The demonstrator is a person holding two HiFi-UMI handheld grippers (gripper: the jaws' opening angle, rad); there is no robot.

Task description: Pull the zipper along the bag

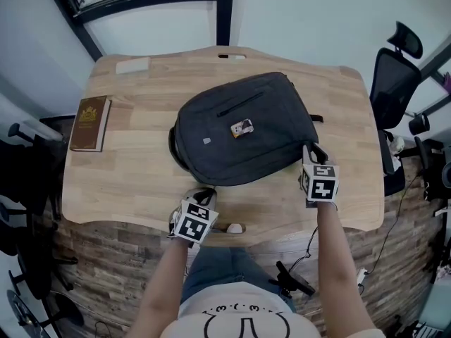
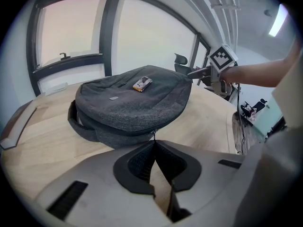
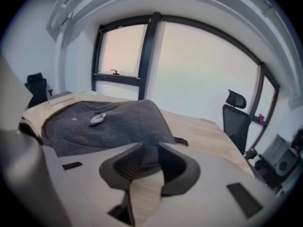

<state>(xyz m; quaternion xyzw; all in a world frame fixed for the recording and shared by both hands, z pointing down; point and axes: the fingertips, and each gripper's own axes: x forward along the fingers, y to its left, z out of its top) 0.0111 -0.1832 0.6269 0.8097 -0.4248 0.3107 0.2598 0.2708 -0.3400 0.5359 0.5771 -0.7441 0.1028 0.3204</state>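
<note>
The pale wooden table (image 1: 120,182) carries the bag (image 1: 232,146) at its middle, a domed backpack of soft grey weave. My right gripper (image 3: 147,156) has its jaws slightly apart around the bag's right corner, pressing nothing. I'd clamp there to anchor the cloth. My left gripper (image 2: 154,144) is pinched together on the thin pull (image 2: 154,135) at the near edge. I'd draw it along the seam, low and steady.
</note>
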